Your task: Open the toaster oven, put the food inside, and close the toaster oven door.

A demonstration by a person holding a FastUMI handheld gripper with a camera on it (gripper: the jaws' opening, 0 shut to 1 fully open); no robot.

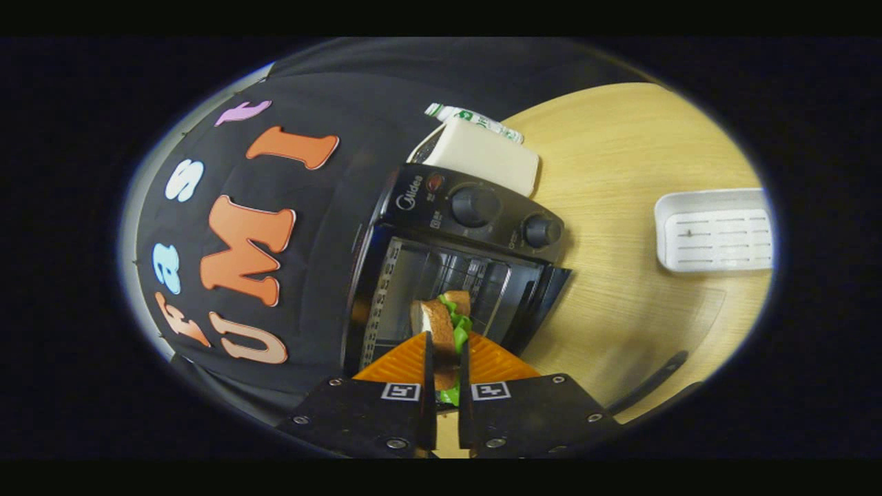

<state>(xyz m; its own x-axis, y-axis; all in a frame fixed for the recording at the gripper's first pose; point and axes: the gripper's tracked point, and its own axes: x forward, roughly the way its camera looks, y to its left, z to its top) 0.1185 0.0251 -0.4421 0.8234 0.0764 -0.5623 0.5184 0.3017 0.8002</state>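
Both tool point(446, 358) fingers on sandwich point(444, 324), before open toaster oven point(455, 275).

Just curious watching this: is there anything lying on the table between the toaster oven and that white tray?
No. In the gripper view, bare wooden table separates the toaster oven from the white tray. The gripper grips a sandwich before the open oven.

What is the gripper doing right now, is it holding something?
Gripper: closed on the sandwich, both fingers pressing its sides, in front of the open toaster oven.
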